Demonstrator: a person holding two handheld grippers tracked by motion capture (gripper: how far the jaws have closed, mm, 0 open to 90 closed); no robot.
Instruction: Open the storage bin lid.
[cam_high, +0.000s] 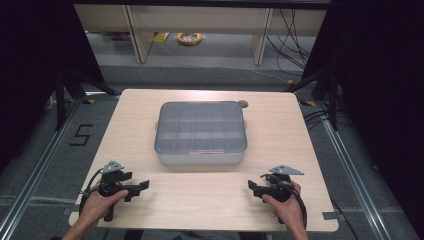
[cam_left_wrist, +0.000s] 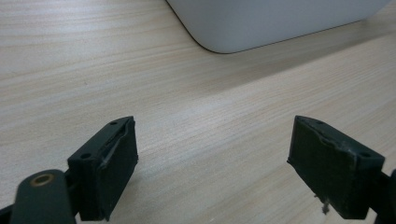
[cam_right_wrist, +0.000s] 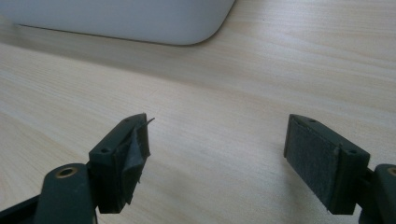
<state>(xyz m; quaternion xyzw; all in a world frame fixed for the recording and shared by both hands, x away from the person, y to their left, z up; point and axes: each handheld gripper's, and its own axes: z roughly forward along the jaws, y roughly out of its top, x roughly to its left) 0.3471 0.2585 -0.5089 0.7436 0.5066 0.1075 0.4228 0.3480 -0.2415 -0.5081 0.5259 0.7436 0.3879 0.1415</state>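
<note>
A grey plastic compartment box (cam_high: 200, 131) with a clear lid down lies in the middle of the wooden table (cam_high: 150, 200). Through the lid I see several dividers. My left gripper (cam_high: 144, 185) rests near the front left of the table, open, with nothing between its jaws. At the front right sits my right gripper (cam_high: 252, 186), also open and empty. A rounded corner of the box (cam_left_wrist: 261, 23) shows ahead in the left gripper view beyond the left gripper (cam_left_wrist: 212, 168). The box (cam_right_wrist: 126, 18) also lies ahead of the right gripper (cam_right_wrist: 217, 163) in the right gripper view.
A small dark round hole (cam_high: 243, 104) marks the table behind the box's right corner. Dark stands and cables flank the table on the floor. Bare wood lies between the two grippers and in front of the box.
</note>
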